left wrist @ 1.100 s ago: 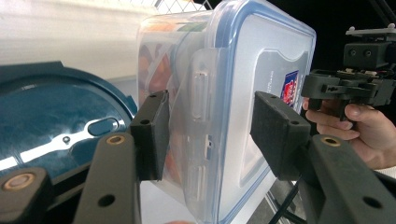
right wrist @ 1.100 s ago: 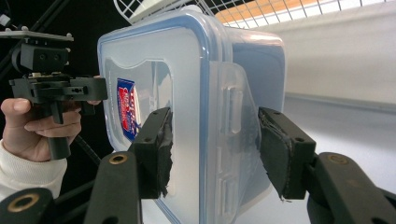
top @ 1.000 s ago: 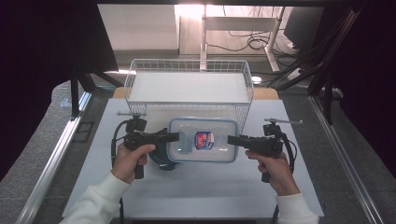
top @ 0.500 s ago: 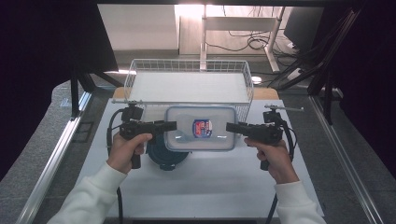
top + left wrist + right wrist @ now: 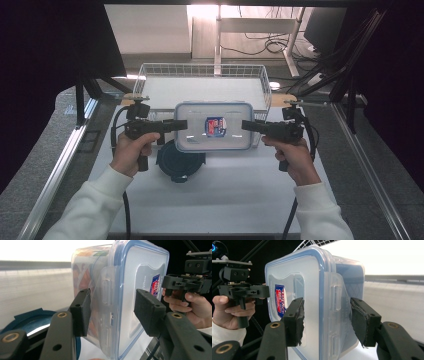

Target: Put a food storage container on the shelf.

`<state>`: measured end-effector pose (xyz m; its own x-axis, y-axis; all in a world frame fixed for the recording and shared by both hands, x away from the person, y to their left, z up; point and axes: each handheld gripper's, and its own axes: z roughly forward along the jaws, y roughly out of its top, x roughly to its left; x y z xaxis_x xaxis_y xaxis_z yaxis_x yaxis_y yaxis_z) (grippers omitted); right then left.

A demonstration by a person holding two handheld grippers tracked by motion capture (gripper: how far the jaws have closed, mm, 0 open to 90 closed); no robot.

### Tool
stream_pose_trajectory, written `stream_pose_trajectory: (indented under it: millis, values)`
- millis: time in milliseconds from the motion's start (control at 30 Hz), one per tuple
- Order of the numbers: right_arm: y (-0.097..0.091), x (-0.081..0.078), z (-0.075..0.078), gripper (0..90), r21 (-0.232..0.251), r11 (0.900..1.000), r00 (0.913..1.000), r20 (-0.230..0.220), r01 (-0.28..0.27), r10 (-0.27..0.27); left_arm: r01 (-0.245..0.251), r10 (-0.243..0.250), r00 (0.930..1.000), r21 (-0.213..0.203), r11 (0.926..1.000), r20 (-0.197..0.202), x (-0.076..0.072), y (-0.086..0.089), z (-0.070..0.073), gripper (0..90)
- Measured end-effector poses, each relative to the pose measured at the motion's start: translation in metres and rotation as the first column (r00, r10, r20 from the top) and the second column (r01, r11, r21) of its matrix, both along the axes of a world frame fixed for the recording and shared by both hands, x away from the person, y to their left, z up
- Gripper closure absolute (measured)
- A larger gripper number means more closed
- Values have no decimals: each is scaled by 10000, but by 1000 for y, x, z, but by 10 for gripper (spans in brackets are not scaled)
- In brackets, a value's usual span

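Note:
A clear plastic container (image 5: 212, 127) with a blue-rimmed snap lid and a red-and-blue sticker hangs level above the table, lid up, in front of the wire basket. My left gripper (image 5: 181, 125) is shut on its left end, one pad on the lid and one under the base (image 5: 125, 290). At the opposite end my right gripper (image 5: 246, 125) grips the same way, its pads clamping the lid and the underside beside the side latch (image 5: 312, 290). Colourful contents show faintly through the wall in the left gripper view.
A dark blue round dish (image 5: 180, 161) sits on the white mat (image 5: 225, 200) just below the container's left half. A white wire basket (image 5: 200, 70) stands behind, against the table's far edge. Metal rails run along both sides of the table.
Both hands have lifted the container together and carried it away from me toward the basket. The dark blue dish beneath it has come more into view.

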<state>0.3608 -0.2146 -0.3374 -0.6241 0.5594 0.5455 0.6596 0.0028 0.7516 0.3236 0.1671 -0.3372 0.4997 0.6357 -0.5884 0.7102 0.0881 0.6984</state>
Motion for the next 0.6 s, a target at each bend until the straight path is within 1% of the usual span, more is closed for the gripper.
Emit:
stream_pose_trajectory:
  millis: [233, 333, 367, 433, 533, 600]
  values:
    - [3, 11, 7, 460, 34, 10000, 10000, -16, -39, 39, -87, 88, 9999, -20, 10000, 76, 9, 3, 8, 489]
    - [5, 17, 14, 461, 28, 10000, 10000, 78, -22, 22, -89, 90, 9999, -95, 9999, 74, 15, 5, 12, 489]
    - [5, 17, 14, 461, 28, 10000, 10000, 78, -22, 22, -89, 90, 9999, -95, 9999, 74, 15, 5, 12, 488]
    - [6, 22, 19, 461, 6, 10000, 9999, 126, -13, 13, -77, 78, 9998, -58, 10000, 170, 20, 7, 17, 488]
    - [8, 28, 24, 461, 5, 10000, 9999, 137, -32, 32, -45, 46, 9997, -46, 10000, 221, 24, 8, 19, 489]
    - [9, 32, 26, 463, 46, 10000, 9999, 142, -23, 22, -64, 67, 9998, -141, 9999, 212, 29, 9, 21, 489]
